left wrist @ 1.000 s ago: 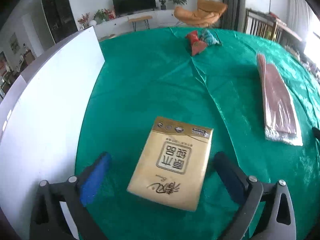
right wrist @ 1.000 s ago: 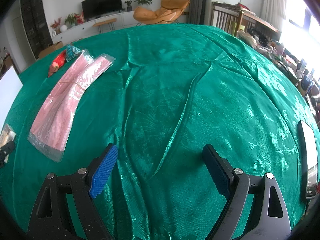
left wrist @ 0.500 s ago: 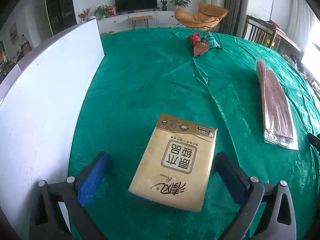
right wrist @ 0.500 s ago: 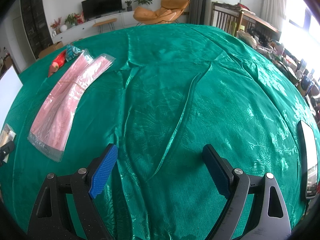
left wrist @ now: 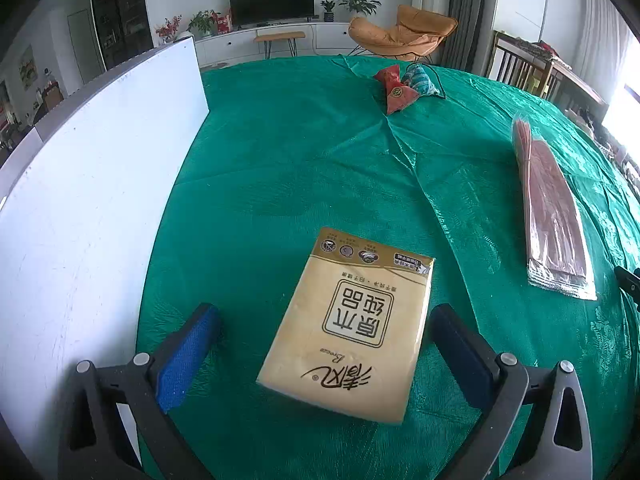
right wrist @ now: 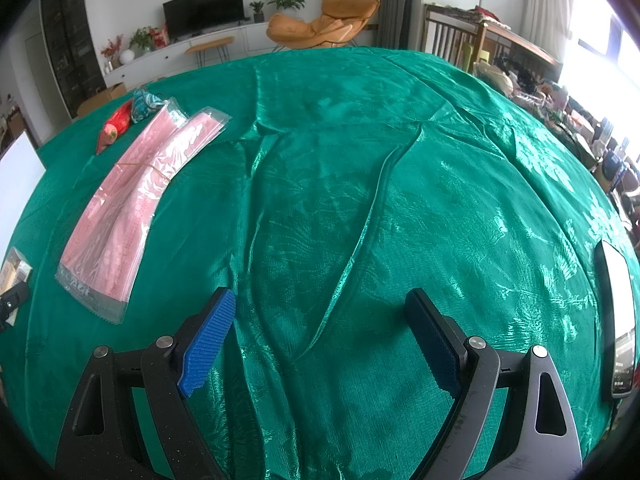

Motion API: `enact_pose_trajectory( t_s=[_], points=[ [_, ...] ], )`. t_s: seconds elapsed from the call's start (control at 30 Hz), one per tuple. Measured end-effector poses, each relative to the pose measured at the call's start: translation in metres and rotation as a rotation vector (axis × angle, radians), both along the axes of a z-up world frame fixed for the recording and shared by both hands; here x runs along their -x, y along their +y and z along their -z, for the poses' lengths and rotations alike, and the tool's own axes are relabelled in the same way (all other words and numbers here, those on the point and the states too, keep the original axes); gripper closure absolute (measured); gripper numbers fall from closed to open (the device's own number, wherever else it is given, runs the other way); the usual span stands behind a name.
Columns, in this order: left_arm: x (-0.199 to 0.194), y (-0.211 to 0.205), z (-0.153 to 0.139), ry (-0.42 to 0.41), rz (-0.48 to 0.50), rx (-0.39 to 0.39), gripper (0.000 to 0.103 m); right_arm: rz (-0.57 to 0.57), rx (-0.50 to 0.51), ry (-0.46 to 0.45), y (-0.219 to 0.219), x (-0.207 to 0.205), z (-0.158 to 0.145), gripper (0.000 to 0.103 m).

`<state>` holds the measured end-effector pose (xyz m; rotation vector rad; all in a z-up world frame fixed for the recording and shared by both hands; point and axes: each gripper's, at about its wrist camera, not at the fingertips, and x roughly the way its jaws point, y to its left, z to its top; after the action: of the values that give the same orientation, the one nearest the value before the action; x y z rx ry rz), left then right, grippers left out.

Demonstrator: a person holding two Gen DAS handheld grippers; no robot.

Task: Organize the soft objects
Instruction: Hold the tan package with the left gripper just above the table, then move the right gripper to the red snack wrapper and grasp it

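1. The left gripper (left wrist: 324, 332) hangs low over the shiny green tablecloth (left wrist: 304, 168) with its jaws spread wide, gripping nothing. The flat tan plastic-wrapped tissue pack (left wrist: 352, 320) lies on the cloth between the blue pads, touching neither.
2. The right gripper (right wrist: 320, 336) also stands wide apart and empty, over bare, wrinkled cloth.
3. Other soft items: a long clear bag of pink sheets (right wrist: 136, 204) lies well to the right of the pack; two small fabric pouches, one red and one teal (left wrist: 404, 84), sit together near the far edge. A tall white board (left wrist: 92, 184) stands along the left side.
4. Handling judgement: the pack looks light and compressible, with a slick film wrap. Take hold across its two long sides, near the middle, squeezing gently; a corner grip would likely let it sag or slip.
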<state>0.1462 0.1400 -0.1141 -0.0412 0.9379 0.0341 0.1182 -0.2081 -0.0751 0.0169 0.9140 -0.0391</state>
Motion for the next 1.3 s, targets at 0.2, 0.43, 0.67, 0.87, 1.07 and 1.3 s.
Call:
enact_pose_trajectory(
  t_s=[0.2,0.43,0.67,0.87,1.07,1.3],
  points=[
    [0.0,0.0,0.0,0.0,0.0,0.0,0.0,0.0,-0.002,0.0,0.0,0.0,0.0,0.014],
    [0.0,0.0,0.0,0.0,0.0,-0.001,0.0,0.0,0.0,0.0,0.0,0.0,0.0,0.014],
    [0.0,0.0,0.0,0.0,0.0,-0.001,0.0,0.0,-0.001,-0.001,0.0,0.0,0.0,0.014],
    [0.0,0.0,0.0,0.0,0.0,-0.001,0.0,0.0,-0.001,-0.001,0.0,0.0,0.0,0.014],
    [0.0,0.0,0.0,0.0,0.0,-0.001,0.0,0.0,0.0,-0.001,0.0,0.0,0.0,0.014],
    [0.0,0.0,0.0,0.0,0.0,-0.001,0.0,-0.006,0.031,-0.048,0.023,-0.014,-0.042,0.016]
  ],
)
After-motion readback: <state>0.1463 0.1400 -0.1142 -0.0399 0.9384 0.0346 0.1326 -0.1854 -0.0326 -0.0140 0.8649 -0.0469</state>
